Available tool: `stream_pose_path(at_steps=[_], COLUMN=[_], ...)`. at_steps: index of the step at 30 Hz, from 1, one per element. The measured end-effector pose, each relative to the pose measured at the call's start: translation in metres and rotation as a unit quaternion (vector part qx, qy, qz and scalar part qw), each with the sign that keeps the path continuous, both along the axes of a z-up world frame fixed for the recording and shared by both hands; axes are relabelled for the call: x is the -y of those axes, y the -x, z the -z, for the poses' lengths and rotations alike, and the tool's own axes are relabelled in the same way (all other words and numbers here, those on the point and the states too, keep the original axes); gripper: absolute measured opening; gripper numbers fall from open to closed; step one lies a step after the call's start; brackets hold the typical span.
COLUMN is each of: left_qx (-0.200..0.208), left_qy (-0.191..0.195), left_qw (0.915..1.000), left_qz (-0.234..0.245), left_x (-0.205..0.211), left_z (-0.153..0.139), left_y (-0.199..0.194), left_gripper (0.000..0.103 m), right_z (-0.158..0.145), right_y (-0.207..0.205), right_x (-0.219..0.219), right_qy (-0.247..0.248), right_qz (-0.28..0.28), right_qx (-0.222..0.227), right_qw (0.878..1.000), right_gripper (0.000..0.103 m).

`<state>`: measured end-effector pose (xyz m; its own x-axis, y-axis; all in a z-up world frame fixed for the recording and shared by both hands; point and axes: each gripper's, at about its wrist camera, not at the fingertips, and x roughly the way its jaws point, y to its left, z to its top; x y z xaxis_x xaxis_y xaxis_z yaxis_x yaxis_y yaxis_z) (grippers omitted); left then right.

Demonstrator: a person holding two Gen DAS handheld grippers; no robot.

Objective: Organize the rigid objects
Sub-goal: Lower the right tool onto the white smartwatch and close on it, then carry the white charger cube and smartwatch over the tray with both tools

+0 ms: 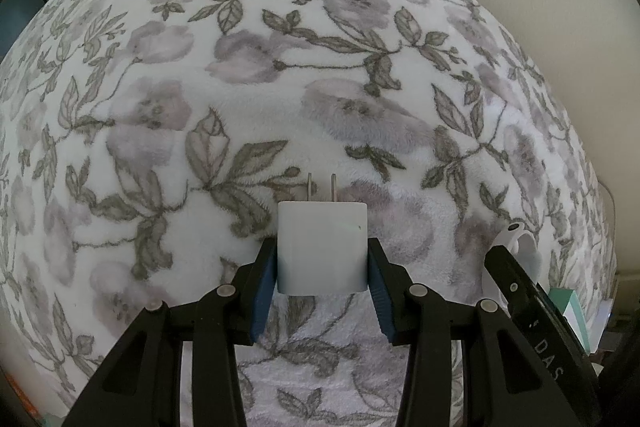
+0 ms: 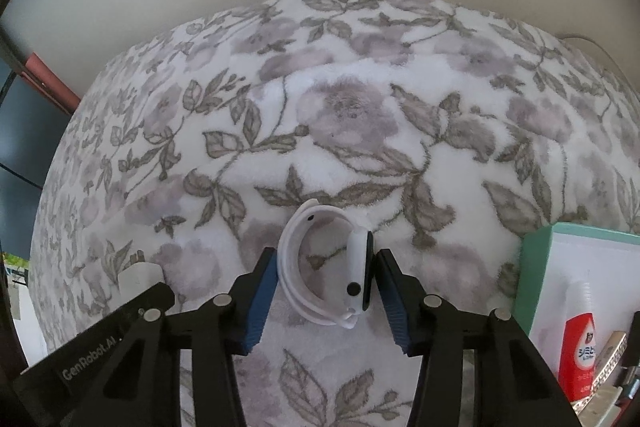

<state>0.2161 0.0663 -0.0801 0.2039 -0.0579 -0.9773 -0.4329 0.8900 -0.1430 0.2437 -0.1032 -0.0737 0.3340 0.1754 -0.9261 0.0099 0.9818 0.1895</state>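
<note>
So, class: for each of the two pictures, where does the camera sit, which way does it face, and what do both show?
Left wrist: on the left gripper, looking steeply down along its fingers at the floral blanket; its pads clamp a white charger.
Right wrist: on the right gripper, also facing down at the blanket; a white watch sits between its pads; a green-rimmed box lies right.
Shared: blanket, charger, watch, and each other's gripper.

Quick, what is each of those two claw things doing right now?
Left gripper: closed on a white plug adapter.
Right gripper: closed around a white smartwatch, the pads touching its band and case.
</note>
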Motion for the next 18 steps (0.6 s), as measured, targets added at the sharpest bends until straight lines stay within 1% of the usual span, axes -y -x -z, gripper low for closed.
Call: stream_pose_path(at_steps=[4,11,18], left_qx=[0.004,0.006,0.008], left_qy=[0.008,0.009,0.006], left_qw=[0.9999,0.9999,0.9999], left_qz=[-0.008,-0.009,-0.006], left_x=[-0.003,-0.005,-0.005], left_z=[0.000,0.000,-0.008], left_y=[0.001,0.003,0.008], left_gripper=[0.045,0.045,0.045], right_z=[-0.005,-0.015,-0.029], right_y=[0.005,0.016,0.029], right_x=[0.006,0.016,0.021], right_qy=[0.000,-0.004,-0.010], right_qz=[0.001,0.002,-0.002], right_qx=[0.002,0.008,0.018], right_qw=[1.000,1.000,1.000], right_gripper=[0.052,0.052,0.052])
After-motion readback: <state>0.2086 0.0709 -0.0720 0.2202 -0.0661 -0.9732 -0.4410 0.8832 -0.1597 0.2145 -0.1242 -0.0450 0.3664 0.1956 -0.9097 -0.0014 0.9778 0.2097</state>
